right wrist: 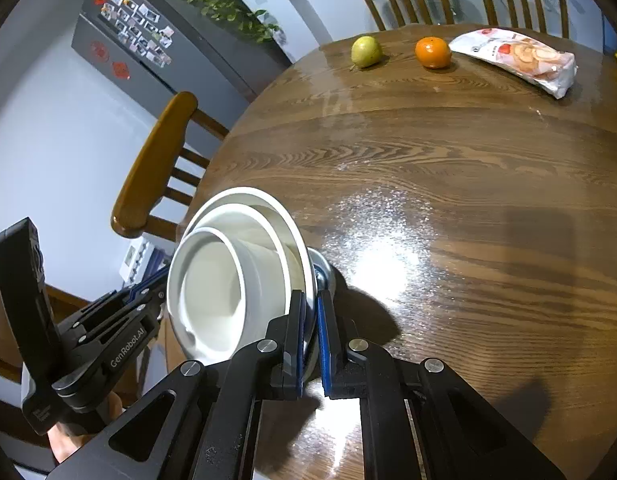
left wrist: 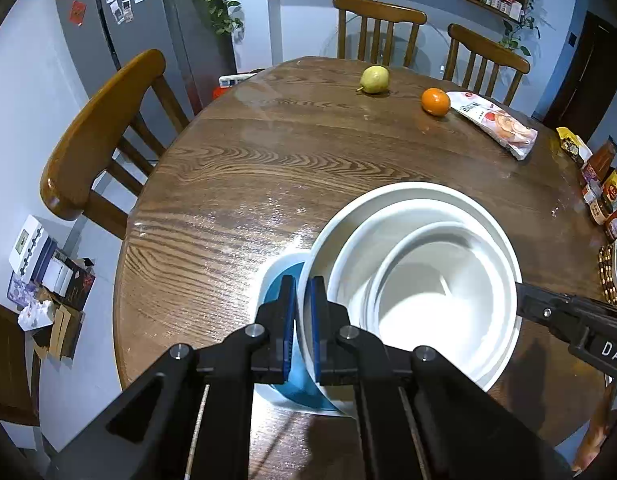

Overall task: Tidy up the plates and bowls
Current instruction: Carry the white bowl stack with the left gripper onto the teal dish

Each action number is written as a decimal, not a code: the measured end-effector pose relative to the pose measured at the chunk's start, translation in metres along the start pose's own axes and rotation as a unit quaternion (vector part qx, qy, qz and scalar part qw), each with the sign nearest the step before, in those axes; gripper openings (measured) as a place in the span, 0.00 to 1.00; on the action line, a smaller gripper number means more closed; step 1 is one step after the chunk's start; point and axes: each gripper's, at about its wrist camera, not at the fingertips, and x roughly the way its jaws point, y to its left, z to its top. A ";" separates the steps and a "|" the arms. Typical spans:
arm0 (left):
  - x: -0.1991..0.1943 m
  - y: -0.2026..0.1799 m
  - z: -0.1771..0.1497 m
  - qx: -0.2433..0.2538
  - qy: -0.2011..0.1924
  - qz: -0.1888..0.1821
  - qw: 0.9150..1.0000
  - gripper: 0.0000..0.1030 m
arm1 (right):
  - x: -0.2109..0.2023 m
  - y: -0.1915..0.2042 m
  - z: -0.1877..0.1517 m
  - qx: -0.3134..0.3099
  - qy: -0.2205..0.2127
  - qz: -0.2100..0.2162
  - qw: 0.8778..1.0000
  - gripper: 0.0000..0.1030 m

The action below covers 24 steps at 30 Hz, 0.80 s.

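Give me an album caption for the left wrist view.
Both grippers clamp nested white bowls above a blue plate.

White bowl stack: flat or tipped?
Tipped. The bowl stack leans over the blue plate, rim pinched by both hand-held grippers.

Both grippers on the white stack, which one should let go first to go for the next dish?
Left, probably. Both the left gripper and right gripper pinch the bowl stack rim; the blue plate lies directly under the left fingers.

White bowls, brown wood

The bowls (left wrist: 428, 280) are white, the plate (left wrist: 282, 280) blue inside, the tabletop (left wrist: 268, 168) brown with dark grain, the orange (left wrist: 435, 101) orange.
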 end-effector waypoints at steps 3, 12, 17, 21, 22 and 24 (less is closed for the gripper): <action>0.000 0.004 -0.001 -0.003 0.001 0.003 1.000 0.02 | 0.003 0.004 0.000 -0.003 0.003 0.002 1.000 0.10; 0.004 0.015 -0.004 -0.011 0.008 0.010 1.000 0.02 | 0.013 0.010 0.001 -0.008 0.013 0.007 1.000 0.10; 0.007 0.019 -0.005 -0.014 0.013 0.012 1.000 0.02 | 0.018 0.011 0.002 -0.010 0.019 0.008 1.000 0.10; 0.009 0.020 -0.005 -0.016 0.017 0.013 1.000 0.02 | 0.021 0.012 0.003 -0.011 0.022 0.008 1.000 0.10; 0.010 0.021 -0.004 -0.016 0.017 0.013 1.000 0.02 | 0.022 0.012 0.004 -0.011 0.022 0.008 1.000 0.10; 0.011 0.022 -0.005 -0.016 0.019 0.013 1.000 0.02 | 0.023 0.013 0.004 -0.012 0.024 0.007 1.000 0.10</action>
